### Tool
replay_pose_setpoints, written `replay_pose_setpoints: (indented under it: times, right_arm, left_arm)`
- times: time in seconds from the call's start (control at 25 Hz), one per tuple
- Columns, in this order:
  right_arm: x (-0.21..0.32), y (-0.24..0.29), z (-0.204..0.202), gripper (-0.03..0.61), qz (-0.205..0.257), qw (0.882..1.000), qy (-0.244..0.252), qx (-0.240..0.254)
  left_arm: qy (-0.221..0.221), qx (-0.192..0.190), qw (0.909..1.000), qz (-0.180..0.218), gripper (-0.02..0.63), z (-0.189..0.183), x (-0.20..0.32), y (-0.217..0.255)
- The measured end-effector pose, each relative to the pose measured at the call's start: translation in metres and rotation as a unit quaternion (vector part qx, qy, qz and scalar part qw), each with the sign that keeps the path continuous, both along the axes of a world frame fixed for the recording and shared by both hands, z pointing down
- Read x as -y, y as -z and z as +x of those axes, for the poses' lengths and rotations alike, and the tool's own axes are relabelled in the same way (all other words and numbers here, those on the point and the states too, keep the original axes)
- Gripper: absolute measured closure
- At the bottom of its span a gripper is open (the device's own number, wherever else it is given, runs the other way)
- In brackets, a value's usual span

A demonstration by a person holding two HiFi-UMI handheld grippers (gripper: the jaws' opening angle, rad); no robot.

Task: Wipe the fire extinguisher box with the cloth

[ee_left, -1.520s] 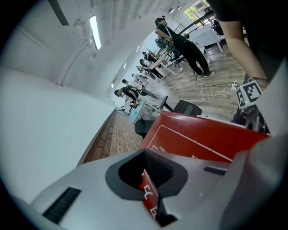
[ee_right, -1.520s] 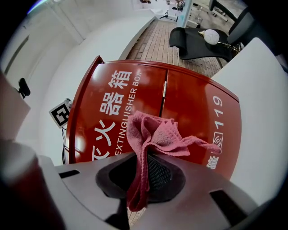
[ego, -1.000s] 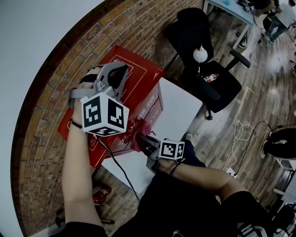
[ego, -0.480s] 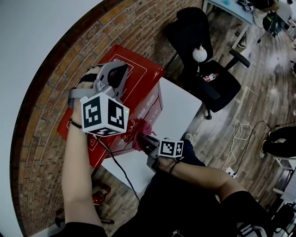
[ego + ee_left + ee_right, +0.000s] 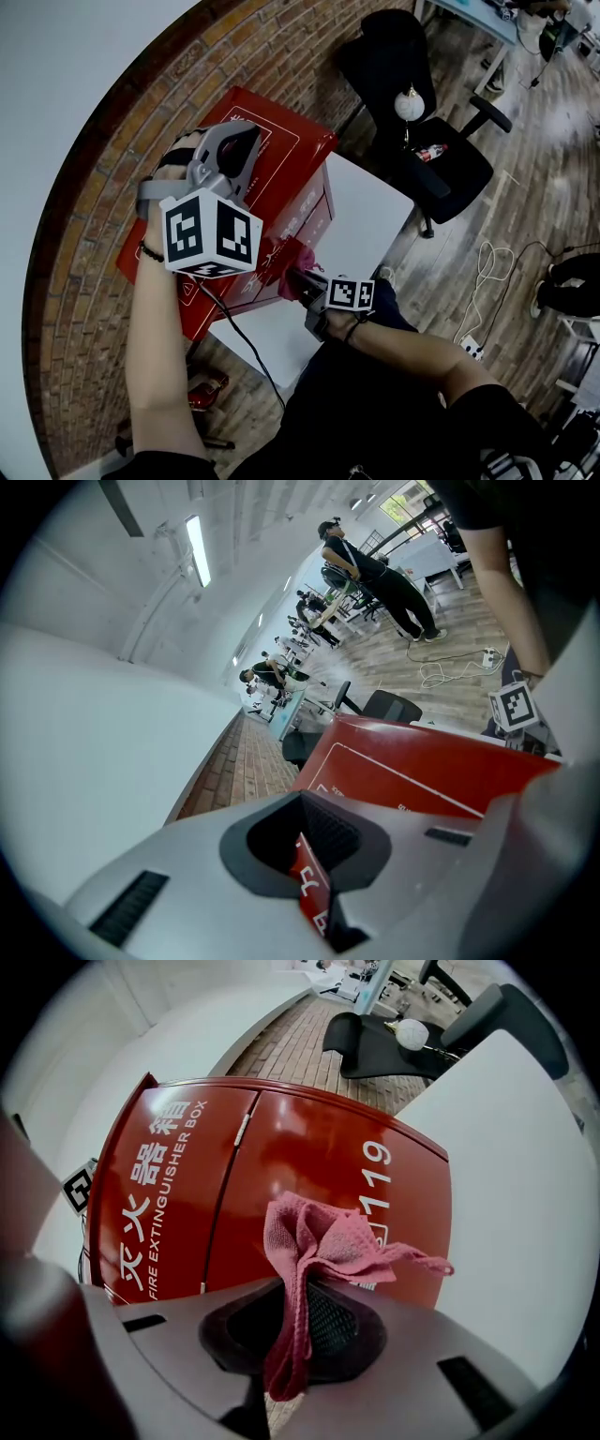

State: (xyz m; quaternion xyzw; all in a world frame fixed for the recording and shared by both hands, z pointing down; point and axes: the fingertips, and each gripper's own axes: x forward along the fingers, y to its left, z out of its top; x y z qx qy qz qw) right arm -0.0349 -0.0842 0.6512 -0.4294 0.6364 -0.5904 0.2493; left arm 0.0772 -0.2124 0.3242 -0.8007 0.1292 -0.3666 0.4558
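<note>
Entered as counted are one red fire extinguisher box (image 5: 291,150), one pink cloth (image 5: 300,260), two grippers, namely one left gripper (image 5: 242,148) and one right gripper (image 5: 294,277), two marker cubes (image 5: 211,234), one white table (image 5: 366,211), one black office chair (image 5: 412,103) and one small bottle (image 5: 429,155).

In the head view, largely covered by the grey left gripper (image 5: 242,145): top of the glossy red metal fire extinguisher box (image 5: 295,150). Mostly behind the right gripper (image 5: 298,278): crumpled pink woven cloth (image 5: 302,255), lower end buried between closed jaws.
</note>
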Motion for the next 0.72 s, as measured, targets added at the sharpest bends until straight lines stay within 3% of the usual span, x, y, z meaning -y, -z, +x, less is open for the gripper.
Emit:
replay_pose_setpoints:
  times: [0.72]
  right_arm:
    - [0.002,-0.059,0.002,0.517,-0.035,0.999,0.005,-0.013]
  left_arm:
    - [0.001,-0.004,1.0,-0.001,0.584,0.0,0.0,0.001]
